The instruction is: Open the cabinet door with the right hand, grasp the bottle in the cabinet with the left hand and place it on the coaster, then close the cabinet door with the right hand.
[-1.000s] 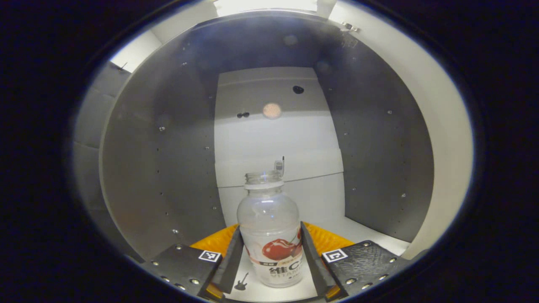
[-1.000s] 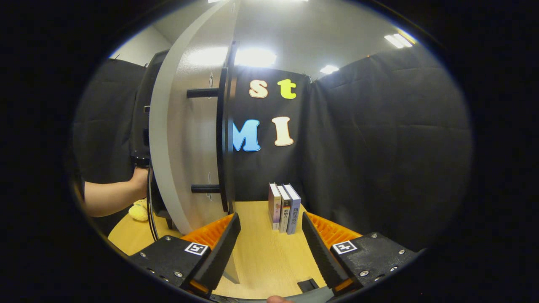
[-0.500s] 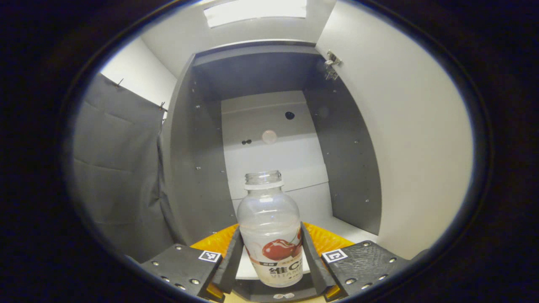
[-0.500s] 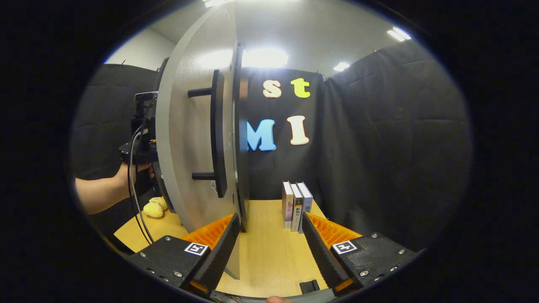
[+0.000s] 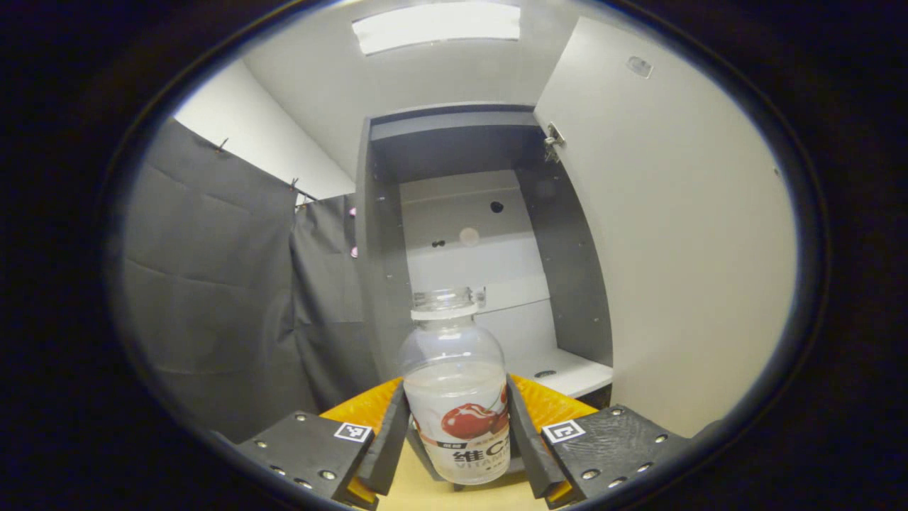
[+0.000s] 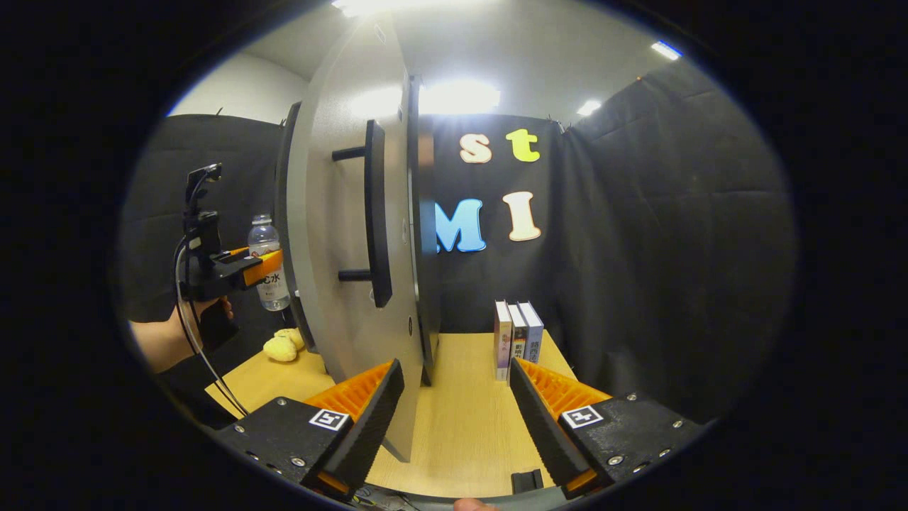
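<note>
I see a light wooden table (image 6: 461, 419) inside a booth with black cloth walls (image 6: 660, 234), a white ceiling and bright ceiling lamps (image 5: 436, 25). On the table, near the back cloth, three books (image 6: 518, 339) stand upright, touching each other. On the far left side of the table lies a small yellow soft toy (image 6: 282, 346).

The cabinet (image 5: 454, 241) stands on the table. Its inside is dark grey on the sides and pale at the back. The cabinet door (image 5: 681, 234) is swung open; in the right gripper view I look at its outer face, with a long black vertical handle (image 6: 376, 213).

The bottle (image 5: 455, 397) is out of the cabinet, in front of its opening, and above the table. It is upright: its long axis is vertical and the open neck, without a cap, points up. It is clear, with a label carrying a red fruit picture.

My left gripper (image 5: 455, 433) holds the bottle, one finger pressing on each side of the lower body. In the right gripper view I see this gripper (image 6: 248, 268) far at the left, with the hand (image 6: 177, 330) that carries it.

My right gripper (image 6: 454, 415) holds nothing; its jaws are wide apart, just beside the lower edge of the open door.
</note>
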Tool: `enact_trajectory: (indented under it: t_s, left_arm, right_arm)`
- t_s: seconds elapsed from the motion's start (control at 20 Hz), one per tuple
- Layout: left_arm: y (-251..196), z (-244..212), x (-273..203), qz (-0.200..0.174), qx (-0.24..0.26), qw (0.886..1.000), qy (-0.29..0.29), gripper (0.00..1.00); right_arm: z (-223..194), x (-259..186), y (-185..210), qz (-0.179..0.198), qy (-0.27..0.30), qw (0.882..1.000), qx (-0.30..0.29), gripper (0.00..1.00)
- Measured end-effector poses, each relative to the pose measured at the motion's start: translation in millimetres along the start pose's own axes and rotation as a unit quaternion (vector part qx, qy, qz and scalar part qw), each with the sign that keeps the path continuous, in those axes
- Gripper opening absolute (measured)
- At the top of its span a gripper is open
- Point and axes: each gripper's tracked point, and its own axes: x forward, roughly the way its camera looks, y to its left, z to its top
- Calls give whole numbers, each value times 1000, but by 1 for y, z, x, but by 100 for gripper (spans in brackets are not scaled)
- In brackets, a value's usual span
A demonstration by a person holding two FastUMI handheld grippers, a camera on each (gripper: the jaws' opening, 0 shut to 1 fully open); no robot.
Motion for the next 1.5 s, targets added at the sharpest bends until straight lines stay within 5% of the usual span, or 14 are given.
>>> enact_trajectory:
  t_s: [0.15, 0.3, 0.5, 0.9, 1.2, 1.5]
  left_arm:
    - [2, 0, 1, 12, -17, 1000, 3, 68]
    - [5, -2, 5, 27, -23, 999, 2, 75]
    - [3, -16, 13, 33, -13, 999, 32, 72]
    - [8, -20, 16, 22, -28, 998, 54, 72]
    - [15, -24, 17, 58, -27, 996, 58, 76]
    - [33, -43, 36, 94, -55, 991, 73, 72]
  right_arm:
    - [-17, -1, 3, 10, 16, 1000, 6, 93]
    - [-34, -3, 4, 5, 34, 999, 14, 93]
    - [-43, -6, -16, -53, 37, 998, -11, 91]
    - [-100, 16, -27, -86, 94, 991, -29, 93]
    - [-162, 9, -10, -53, 166, 979, -104, 94]
    - [-192, 15, -18, -58, 212, 971, -97, 96]
